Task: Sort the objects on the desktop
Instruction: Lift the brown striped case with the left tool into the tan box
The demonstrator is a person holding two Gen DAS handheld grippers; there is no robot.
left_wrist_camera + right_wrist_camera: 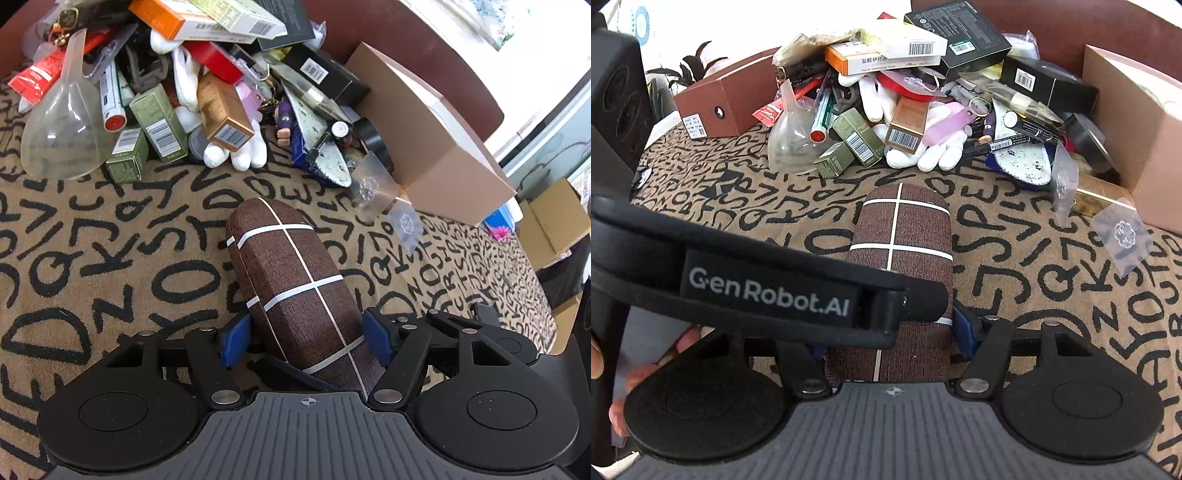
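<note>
On the lettered desk (92, 236) the brown glasses case (295, 288) lies lengthwise, pointing away toward the clutter pile (177, 85). The left hand-held gripper (304, 341) clamps its near end; the right hand-held gripper (890, 339) straddles it, grip unclear. Tan box (424, 147) right.

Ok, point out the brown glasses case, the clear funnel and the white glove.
brown glasses case (291, 273), left wrist view, middle of its lid
clear funnel (61, 129), left wrist view, on its wide cone
white glove (923, 153), right wrist view, on its fingers

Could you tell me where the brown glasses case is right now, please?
The brown glasses case lies mid-frame on the lettered cloth in both wrist views, between both grippers' blue pads, just in front of the clutter pile.
</note>
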